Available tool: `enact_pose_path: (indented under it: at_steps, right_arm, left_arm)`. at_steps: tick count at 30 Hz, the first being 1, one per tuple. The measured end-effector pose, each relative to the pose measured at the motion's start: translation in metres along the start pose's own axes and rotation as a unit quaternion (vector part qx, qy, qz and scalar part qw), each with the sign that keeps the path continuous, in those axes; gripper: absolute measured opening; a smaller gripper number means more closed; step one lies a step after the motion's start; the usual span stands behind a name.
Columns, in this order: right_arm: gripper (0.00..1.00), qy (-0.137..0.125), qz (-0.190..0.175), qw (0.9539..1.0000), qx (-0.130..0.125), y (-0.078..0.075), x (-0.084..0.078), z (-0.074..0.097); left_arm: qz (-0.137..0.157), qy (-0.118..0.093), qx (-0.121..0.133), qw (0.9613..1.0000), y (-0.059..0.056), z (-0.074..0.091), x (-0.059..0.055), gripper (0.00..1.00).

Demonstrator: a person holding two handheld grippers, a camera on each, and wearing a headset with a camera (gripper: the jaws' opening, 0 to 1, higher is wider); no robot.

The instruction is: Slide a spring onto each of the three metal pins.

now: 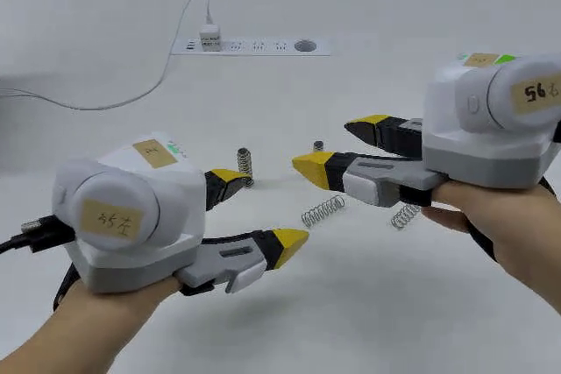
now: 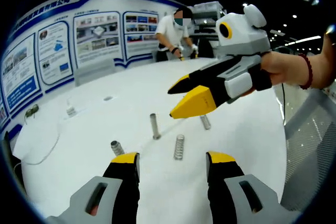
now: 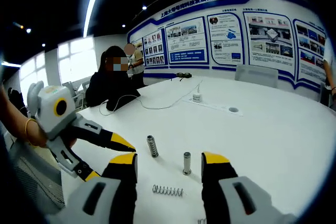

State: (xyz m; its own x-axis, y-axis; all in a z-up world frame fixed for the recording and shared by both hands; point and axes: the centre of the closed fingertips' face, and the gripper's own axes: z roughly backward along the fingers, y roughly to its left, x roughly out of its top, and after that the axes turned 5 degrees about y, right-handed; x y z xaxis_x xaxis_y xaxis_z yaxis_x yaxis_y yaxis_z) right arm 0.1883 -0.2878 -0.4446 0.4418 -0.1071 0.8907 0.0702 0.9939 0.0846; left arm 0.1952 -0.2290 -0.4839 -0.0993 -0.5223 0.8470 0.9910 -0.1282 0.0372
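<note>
On the white table stands a short metal pin (image 1: 244,165) (image 2: 117,147) (image 3: 152,146) with a spring coiled round it. A bare pin (image 1: 318,145) (image 2: 154,126) (image 3: 186,163) stands to its right. Two loose springs lie flat nearer me: one (image 1: 323,210) (image 2: 179,146) (image 3: 168,190) between the grippers, the other (image 1: 405,215) (image 2: 205,122) under the right hand. My left gripper (image 1: 263,209) (image 2: 172,161) hovers open and empty just left of the sprung pin. My right gripper (image 1: 326,144) (image 3: 169,161) is open and empty, its tips above the bare pin.
A white power strip (image 1: 254,45) with a plugged charger and a trailing cable (image 1: 166,76) lies at the back of the table. People sit and stand beyond the table's far edges (image 3: 113,85) (image 2: 176,35). Wall posters hang behind.
</note>
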Motion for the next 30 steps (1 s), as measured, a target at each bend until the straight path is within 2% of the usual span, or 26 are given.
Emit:
enact_pose_path:
  at_steps: [14, 20, 30]
  right_arm:
    - [0.5, 0.006, -0.013, 0.9998, -0.014, -0.013, -0.02, 0.029]
    - [0.51, 0.012, -0.013, 0.9998, -0.009, -0.01, -0.029, 0.036]
    - [0.55, 0.023, -0.028, 0.9993, -0.005, -0.006, -0.044, 0.039]
  left_arm:
    - [-0.004, 0.023, -0.017, 0.9996, -0.005, -0.028, -0.007, 0.44]
    - [-0.01, 0.037, -0.024, 0.999, -0.004, -0.038, -0.014, 0.39]
    - [-0.006, 0.043, -0.04, 0.9982, -0.006, -0.054, -0.017, 0.35]
